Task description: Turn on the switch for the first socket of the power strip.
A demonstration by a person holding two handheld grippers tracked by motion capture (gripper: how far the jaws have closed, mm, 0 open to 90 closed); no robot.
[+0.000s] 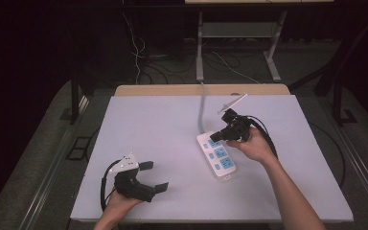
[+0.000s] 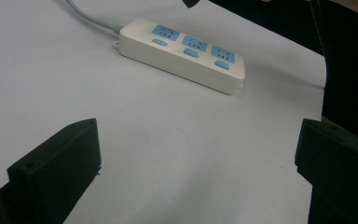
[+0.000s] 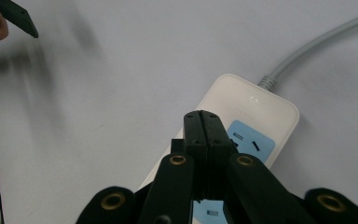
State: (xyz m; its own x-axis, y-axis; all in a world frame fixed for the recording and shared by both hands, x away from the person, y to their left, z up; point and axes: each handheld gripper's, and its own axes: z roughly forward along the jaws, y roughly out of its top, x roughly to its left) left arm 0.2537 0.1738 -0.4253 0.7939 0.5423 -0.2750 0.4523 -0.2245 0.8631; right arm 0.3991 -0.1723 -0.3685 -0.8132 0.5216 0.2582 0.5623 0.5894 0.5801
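Both tongs were in my hands: right gripper (image 1: 219, 135) pinched fully closed, holding nothing, its tips poised over the cord end of the white power strip (image 1: 216, 155); left gripper (image 1: 154, 177) spread wide, resting well apart near the table (image 1: 172, 120) front. I judged pressing its switch barely begun.

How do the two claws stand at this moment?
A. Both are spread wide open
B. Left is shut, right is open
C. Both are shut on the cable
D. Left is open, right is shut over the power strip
D: the left claw rests wide open on the table, while the right claw is pressed shut, empty, above the white power strip.
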